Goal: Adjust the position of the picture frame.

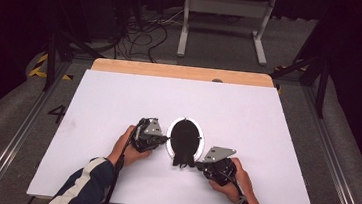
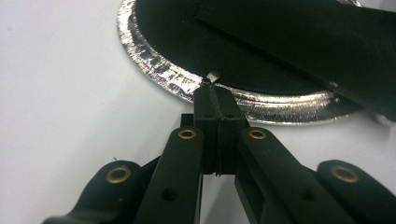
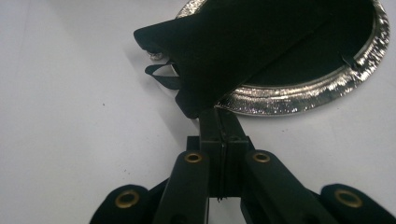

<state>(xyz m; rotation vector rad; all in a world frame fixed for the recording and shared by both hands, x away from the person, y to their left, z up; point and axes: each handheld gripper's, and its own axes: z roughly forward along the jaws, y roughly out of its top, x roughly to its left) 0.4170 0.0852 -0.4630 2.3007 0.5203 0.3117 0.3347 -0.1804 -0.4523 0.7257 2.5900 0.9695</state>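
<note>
— Left gripper (image 2: 213, 93)?
— Jaws pressed together, no gap between them. Their tips pinch the silver rim of the foil plate (image 2: 159, 74), where a small tab of foil bends up.
— Right gripper (image 3: 219, 122)?
— Jaws closed as well. Their tips sit at the lower edge of the black cloth (image 3: 243, 51), which overhangs the plate's rim there; whether they grip the cloth, the rim or both, cannot tell.
— The cloth itself?
— Dark, lying in the foil plate (image 1: 172, 131) and covering most of it; one end spills past the near rim onto the desk (image 1: 119, 96), a thin strap (image 3: 161, 77) curling out beside it.
— Wider setting?
— In the high view the plate sits near the middle of the white desk, left gripper (image 1: 161, 139) touching its left side, right gripper (image 1: 199, 164) at its near right. A hand holds each; striped sleeve (image 1: 85, 183) on the left.
</note>
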